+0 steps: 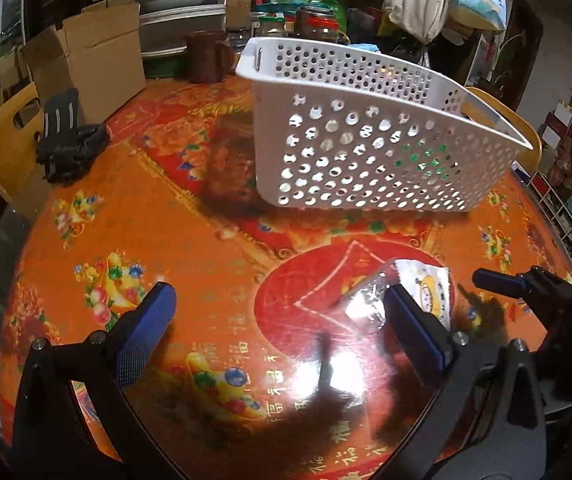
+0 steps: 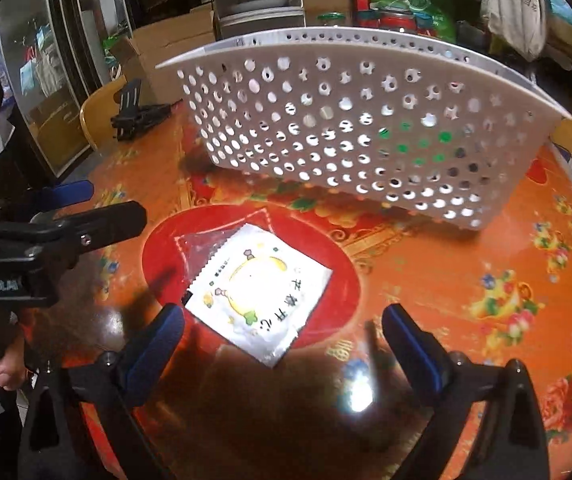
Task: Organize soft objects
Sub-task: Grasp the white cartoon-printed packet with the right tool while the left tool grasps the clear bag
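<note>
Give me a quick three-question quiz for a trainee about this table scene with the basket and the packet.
1. True or false: the white packet lies inside the white perforated basket.
2. Multiple choice: the right claw is A) shut on the packet, B) open with the packet lying ahead of it on the table, C) gripping the basket rim.
3. Fill in: the left claw is ____, with nothing held.

Key:
1. False; it lies on the orange patterned tablecloth, in front of the basket.
2. B.
3. Open.
</note>
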`<state>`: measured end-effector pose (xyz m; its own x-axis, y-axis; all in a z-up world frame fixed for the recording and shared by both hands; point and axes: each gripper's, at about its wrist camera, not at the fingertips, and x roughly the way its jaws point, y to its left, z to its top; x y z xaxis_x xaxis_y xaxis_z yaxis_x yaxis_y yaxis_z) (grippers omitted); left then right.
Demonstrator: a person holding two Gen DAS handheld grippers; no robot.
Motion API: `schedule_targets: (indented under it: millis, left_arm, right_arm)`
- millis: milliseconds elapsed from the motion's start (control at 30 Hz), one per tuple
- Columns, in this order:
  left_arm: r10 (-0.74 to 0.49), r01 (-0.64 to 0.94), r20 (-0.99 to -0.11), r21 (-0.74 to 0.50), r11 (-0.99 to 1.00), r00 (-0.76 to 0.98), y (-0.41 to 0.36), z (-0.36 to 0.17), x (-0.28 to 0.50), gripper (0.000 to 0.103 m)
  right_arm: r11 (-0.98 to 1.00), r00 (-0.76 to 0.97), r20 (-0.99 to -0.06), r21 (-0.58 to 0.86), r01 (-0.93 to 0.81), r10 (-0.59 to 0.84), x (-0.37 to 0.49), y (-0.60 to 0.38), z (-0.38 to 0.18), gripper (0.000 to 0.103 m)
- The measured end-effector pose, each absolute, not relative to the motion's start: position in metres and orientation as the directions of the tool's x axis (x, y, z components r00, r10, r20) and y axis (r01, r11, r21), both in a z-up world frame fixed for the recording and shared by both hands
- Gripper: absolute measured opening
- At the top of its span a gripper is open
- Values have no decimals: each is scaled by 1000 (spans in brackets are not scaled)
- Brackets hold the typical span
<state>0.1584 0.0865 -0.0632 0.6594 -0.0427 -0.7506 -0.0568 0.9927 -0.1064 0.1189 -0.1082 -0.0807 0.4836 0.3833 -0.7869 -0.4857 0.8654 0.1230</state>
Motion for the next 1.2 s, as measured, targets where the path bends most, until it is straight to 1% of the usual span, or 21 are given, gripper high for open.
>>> schedule_targets:
  millis: [133, 200, 233, 300, 367, 400, 433, 467, 500, 533, 567, 633, 667, 900, 933, 967, 1000, 1067, 1100, 1133, 1200]
  left_arm:
    - [-52, -49, -758, -111, 993, 650, 86, -71, 161, 103]
    - [-58, -42, -761, -111, 993, 646, 83, -73, 162, 103]
    - [-58, -42, -762, -111, 993, 645, 82, -74, 162, 103]
    - [-64, -38, -764, -115, 993, 643, 79, -76, 165, 103]
    - [-68, -32, -766, -115, 993, 639, 75, -78, 166, 103]
    - [-69, -29, -767, -114, 993, 638, 74, -78, 167, 103]
    - [-71, -25, -767, -112, 993, 638, 71, -79, 168, 103]
    - [-74, -17, -764, -111, 994, 641, 67, -79, 169, 103]
    - [-76, -12, -763, -110, 994, 642, 65, -79, 170, 103]
    - [-81, -4, -762, -109, 994, 642, 61, -79, 171, 103]
    - [-90, 13, -764, -107, 994, 638, 54, -81, 173, 103]
    - [-93, 33, -770, -93, 995, 631, 44, -83, 176, 103]
    - [-91, 42, -774, -83, 996, 627, 38, -85, 178, 103]
    - [-87, 60, -778, -63, 996, 623, 10, -92, 186, 101]
    - [-81, 60, -777, -56, 997, 624, 7, -93, 187, 97]
    - [-77, 61, -777, -49, 997, 625, 4, -94, 188, 90]
    - [-74, 62, -778, -45, 997, 624, 2, -95, 188, 86]
    - [-71, 64, -785, -40, 997, 615, -2, -97, 190, 69]
    - [-74, 66, -789, -42, 997, 610, -3, -99, 191, 65]
    - [-77, 69, -793, -45, 997, 605, -5, -101, 192, 58]
    - [-63, 69, -787, -27, 997, 614, -8, -102, 192, 50]
  right_arm:
    - [871, 476, -800, 114, -478, 366, 125, -100, -89, 90]
    - [873, 492, -797, 88, -480, 351, 124, -97, -90, 87]
    - [873, 496, -797, 80, -481, 345, 125, -97, -91, 85]
    - [875, 505, -794, 67, -480, 338, 125, -97, -90, 73]
    - [876, 513, -792, 53, -480, 330, 125, -99, -89, 55]
    - [876, 517, -792, 47, -480, 325, 125, -101, -88, 50]
    - [875, 518, -790, 48, -481, 328, 125, -102, -87, 42]
    - [875, 516, -788, 58, -481, 336, 125, -106, -87, 36]
    - [874, 512, -785, 77, -479, 350, 124, -112, -86, 32]
    - [874, 511, -781, 87, -479, 358, 124, -116, -86, 26]
    - [874, 513, -778, 93, -476, 362, 124, -120, -85, 22]
    - [882, 530, -770, 89, -463, 356, 122, -130, -83, 20]
    - [886, 539, -767, 83, -456, 348, 121, -134, -82, 18]
    - [901, 575, -737, 107, -421, 356, 116, -171, -74, 12]
    - [902, 580, -731, 111, -418, 359, 114, -176, -73, 12]
    - [902, 584, -727, 113, -418, 361, 113, -179, -72, 11]
    - [901, 589, -722, 114, -418, 364, 112, -182, -70, 11]
    - [901, 594, -716, 116, -417, 367, 111, -183, -68, 10]
    - [901, 597, -712, 117, -418, 369, 110, -185, -67, 10]
    - [902, 599, -711, 117, -416, 369, 109, -187, -66, 10]
    - [902, 601, -708, 121, -414, 371, 109, -189, -64, 10]
